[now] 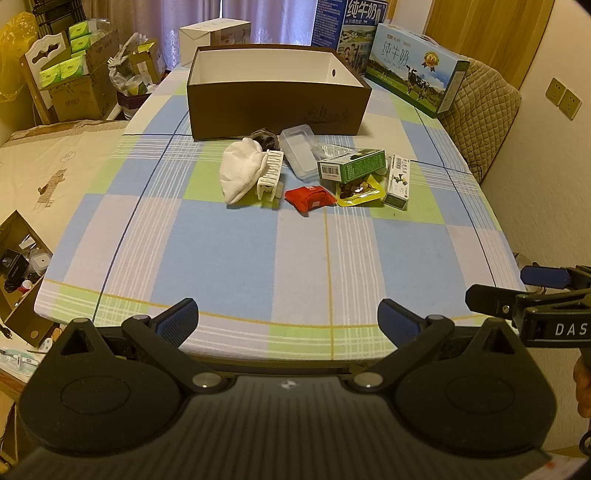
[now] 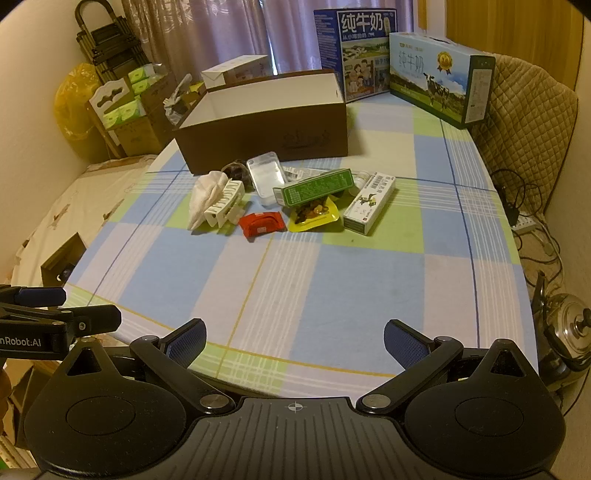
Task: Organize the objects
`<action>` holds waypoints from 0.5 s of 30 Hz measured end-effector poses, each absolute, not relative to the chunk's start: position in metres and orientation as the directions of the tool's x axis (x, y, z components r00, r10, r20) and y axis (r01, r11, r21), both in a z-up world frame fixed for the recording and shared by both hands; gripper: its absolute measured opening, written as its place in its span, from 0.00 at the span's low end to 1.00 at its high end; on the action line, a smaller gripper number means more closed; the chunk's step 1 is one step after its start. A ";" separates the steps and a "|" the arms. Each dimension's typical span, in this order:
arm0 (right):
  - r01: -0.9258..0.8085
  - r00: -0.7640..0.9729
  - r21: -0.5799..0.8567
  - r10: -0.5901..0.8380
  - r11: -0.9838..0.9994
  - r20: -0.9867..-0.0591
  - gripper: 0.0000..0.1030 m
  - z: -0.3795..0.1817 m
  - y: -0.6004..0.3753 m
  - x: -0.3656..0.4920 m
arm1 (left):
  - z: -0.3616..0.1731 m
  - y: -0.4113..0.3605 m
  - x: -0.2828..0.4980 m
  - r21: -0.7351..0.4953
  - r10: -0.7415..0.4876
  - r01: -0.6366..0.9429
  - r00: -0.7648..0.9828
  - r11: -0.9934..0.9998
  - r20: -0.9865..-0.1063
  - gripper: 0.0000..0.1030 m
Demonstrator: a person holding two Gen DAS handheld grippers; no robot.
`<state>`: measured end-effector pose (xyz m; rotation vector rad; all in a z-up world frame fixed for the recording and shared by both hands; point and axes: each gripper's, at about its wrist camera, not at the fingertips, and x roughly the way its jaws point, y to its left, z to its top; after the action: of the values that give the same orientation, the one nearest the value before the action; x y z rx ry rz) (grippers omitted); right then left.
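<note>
both sets of jaws gape wide and hold nothing, left gripper (image 1: 288, 323) and right gripper (image 2: 295, 341) at the bottom of their frames over the checked counter (image 1: 229, 251). the clutter sits mid-frame: white cloth (image 1: 242, 173), red packet (image 1: 310, 198), green box (image 1: 351, 166), just before the brown box (image 1: 277, 107).

Home room: checked tablecloth (image 1: 229, 258), curtains (image 2: 229, 33), 2 milk cartons (image 1: 413, 66), quilted chair (image 2: 528, 122).
</note>
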<state>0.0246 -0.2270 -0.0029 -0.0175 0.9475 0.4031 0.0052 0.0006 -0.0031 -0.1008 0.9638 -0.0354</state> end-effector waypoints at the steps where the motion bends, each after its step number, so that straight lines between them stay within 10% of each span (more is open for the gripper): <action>1: -0.344 0.515 0.160 0.328 0.925 -0.792 0.98 -0.003 -0.227 0.025 | -0.003 0.001 0.005 -0.102 -0.075 -0.015 0.570 0.995 -0.818 0.99; 15: -0.346 0.513 0.160 0.329 0.924 -0.793 0.98 -0.003 -0.228 0.027 | -0.004 0.000 0.011 -0.101 -0.075 -0.016 0.565 0.995 -0.822 0.99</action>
<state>0.0272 -0.2280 -0.0033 -0.0190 0.9494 0.4060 0.0106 -0.0005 -0.0037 -0.1010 0.9705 -0.0345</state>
